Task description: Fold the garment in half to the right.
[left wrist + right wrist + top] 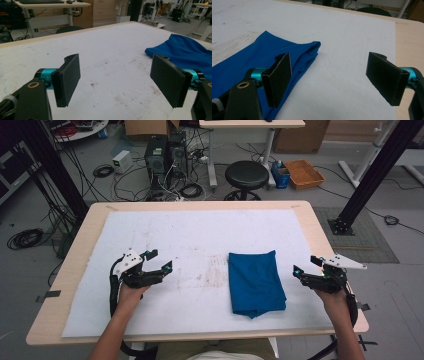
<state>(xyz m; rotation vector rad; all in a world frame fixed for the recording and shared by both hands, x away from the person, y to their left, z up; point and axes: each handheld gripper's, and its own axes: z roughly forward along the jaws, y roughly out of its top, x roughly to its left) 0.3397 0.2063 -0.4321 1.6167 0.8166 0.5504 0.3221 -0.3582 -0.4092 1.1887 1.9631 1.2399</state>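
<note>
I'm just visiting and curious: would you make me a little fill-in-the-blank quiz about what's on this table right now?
1. The folded cloth on the white mat is ____ in colour.
2. The jaws of the left gripper stand ____, with nothing between them.
3. The cloth lies nearer the ____ gripper.
4. Beyond the table's far edge stands a round black ____.

Missing words: blue; open; right; stool

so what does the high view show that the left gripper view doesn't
High view alone: both grippers at once, the left gripper and the right gripper, each held in a hand with jaws apart, either side of the folded blue cloth, plus the black stool and orange tray on the floor beyond the table.
Left gripper view alone: a close look between its own open jaws at the stained white mat.
Both: the blue cloth, the white mat and the table's wooden edge.
</note>
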